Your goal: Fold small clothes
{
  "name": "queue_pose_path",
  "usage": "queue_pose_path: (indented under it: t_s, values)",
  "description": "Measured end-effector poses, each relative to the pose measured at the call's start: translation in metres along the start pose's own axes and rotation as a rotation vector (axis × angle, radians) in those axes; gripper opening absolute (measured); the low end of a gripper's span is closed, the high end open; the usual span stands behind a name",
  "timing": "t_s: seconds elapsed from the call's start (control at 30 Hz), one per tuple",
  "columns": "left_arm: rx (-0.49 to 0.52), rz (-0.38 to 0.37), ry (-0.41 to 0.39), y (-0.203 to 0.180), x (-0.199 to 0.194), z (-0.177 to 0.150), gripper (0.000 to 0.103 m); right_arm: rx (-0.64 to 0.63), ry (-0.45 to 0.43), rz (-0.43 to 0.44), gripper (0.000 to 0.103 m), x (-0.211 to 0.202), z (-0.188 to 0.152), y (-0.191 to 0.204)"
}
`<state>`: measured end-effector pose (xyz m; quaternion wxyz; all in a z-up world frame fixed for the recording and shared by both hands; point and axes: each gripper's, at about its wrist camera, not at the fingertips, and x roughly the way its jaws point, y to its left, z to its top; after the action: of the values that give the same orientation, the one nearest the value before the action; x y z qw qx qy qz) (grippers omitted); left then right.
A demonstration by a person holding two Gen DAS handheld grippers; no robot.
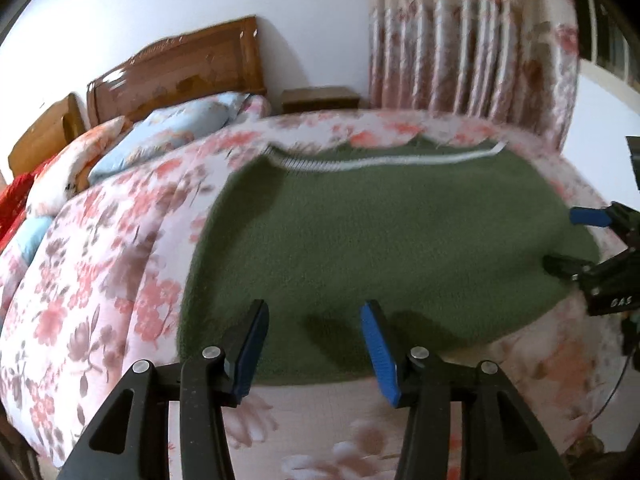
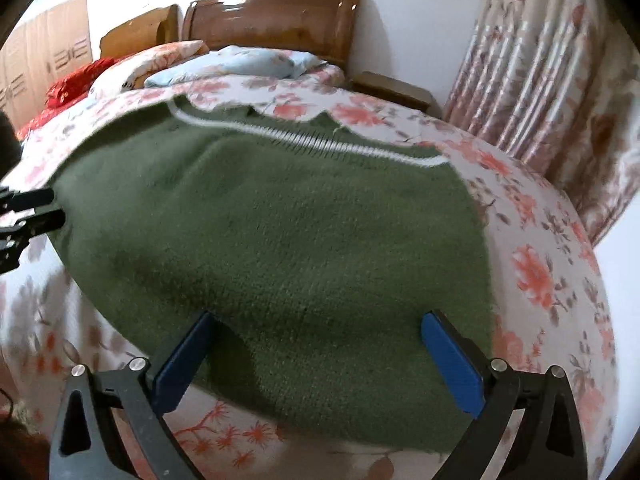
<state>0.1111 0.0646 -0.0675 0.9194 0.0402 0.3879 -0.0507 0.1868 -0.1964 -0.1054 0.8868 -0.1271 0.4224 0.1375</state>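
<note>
A green knitted garment (image 1: 380, 240) lies spread flat on the floral bedspread (image 1: 100, 280), its white-striped ribbed band (image 1: 380, 164) at the far edge. My left gripper (image 1: 315, 306) hovers over the garment's near edge, open, with nothing between its blue pads. At the garment's right side my right gripper (image 1: 564, 238) also shows. In the right wrist view the same garment (image 2: 280, 240) fills the middle, and my right gripper (image 2: 318, 316) stands wide open above its near edge, holding nothing. The left gripper (image 2: 54, 205) pokes in at the garment's left edge.
Pillows (image 1: 160, 136) and a red cloth (image 2: 76, 80) lie near the wooden headboard (image 2: 272, 20). A nightstand (image 1: 320, 98) and a floral curtain (image 2: 552, 80) stand beyond the bed's far right side. The bedspread (image 2: 540, 260) drops off at the right edge.
</note>
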Motion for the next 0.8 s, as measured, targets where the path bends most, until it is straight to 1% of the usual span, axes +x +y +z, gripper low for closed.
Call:
queue_pose_path:
  t_s: [0.07, 0.13, 0.17, 0.2, 0.23, 0.27, 0.3, 0.33, 0.37, 0.43, 0.47, 0.5, 0.57, 0.63, 0.67, 0.73, 0.77, 0.8]
  values:
    - [0.041, -0.013, -0.019, -0.016, -0.002, 0.009, 0.049, 0.002, -0.04, 0.025, 0.103, -0.009, 0.005, 0.004]
    - [0.085, -0.006, -0.024, -0.031, 0.003, 0.02, 0.049, 0.0, -0.083, 0.052, 0.103, -0.013, 0.01, 0.011]
    - [0.1, -0.003, -0.013, -0.037, 0.01, 0.025, 0.049, -0.005, -0.098, 0.055, 0.103, -0.013, 0.012, 0.016]
    - [0.099, -0.003, 0.021, -0.039, 0.022, 0.027, 0.049, -0.015, -0.102, 0.055, 0.103, -0.011, 0.013, 0.025]
    - [0.091, 0.001, 0.063, -0.038, 0.035, 0.028, 0.051, -0.034, -0.082, 0.058, 0.103, -0.003, 0.013, 0.031]
    - [0.062, -0.014, 0.069, -0.033, 0.045, 0.027, 0.051, -0.048, -0.049, 0.058, 0.103, 0.005, 0.011, 0.034]
    - [0.042, -0.026, 0.056, -0.029, 0.046, 0.026, 0.055, -0.073, -0.005, 0.036, 0.103, 0.018, 0.006, 0.038]
    - [0.032, -0.038, 0.058, -0.027, 0.046, 0.024, 0.055, -0.099, -0.039, 0.032, 0.103, 0.015, 0.003, 0.04]
    - [0.029, -0.05, 0.061, -0.025, 0.045, 0.024, 0.055, -0.108, -0.047, 0.047, 0.103, 0.013, 0.001, 0.039]
    - [0.031, -0.043, 0.082, -0.023, 0.041, 0.027, 0.054, -0.1, -0.028, 0.083, 0.103, 0.006, 0.001, 0.028]
    - [0.028, -0.028, 0.086, -0.021, 0.037, 0.031, 0.052, -0.079, -0.029, 0.098, 0.103, -0.001, 0.001, 0.02]
    - [0.029, -0.023, 0.072, -0.021, 0.033, 0.034, 0.051, -0.051, -0.044, 0.11, 0.103, -0.008, 0.0, 0.011]
    - [0.038, -0.024, 0.027, -0.018, 0.026, 0.044, 0.051, 0.047, -0.072, 0.151, 0.103, -0.025, -0.008, -0.016]
    - [0.036, 0.002, 0.023, -0.015, 0.031, 0.054, 0.051, 0.18, -0.081, 0.181, 0.103, -0.04, -0.025, -0.046]
    - [0.032, 0.008, 0.021, -0.013, 0.035, 0.06, 0.051, 0.268, -0.076, 0.19, 0.103, -0.046, -0.037, -0.064]
    - [0.001, 0.013, 0.044, -0.007, 0.055, 0.072, 0.051, 0.37, -0.07, 0.205, 0.103, -0.052, -0.055, -0.081]
    - [-0.015, 0.012, 0.057, -0.004, 0.062, 0.074, 0.051, 0.413, -0.069, 0.228, 0.103, -0.055, -0.065, -0.087]
    - [-0.038, 0.004, 0.084, -0.002, 0.074, 0.075, 0.051, 0.434, -0.065, 0.247, 0.103, -0.055, -0.07, -0.087]
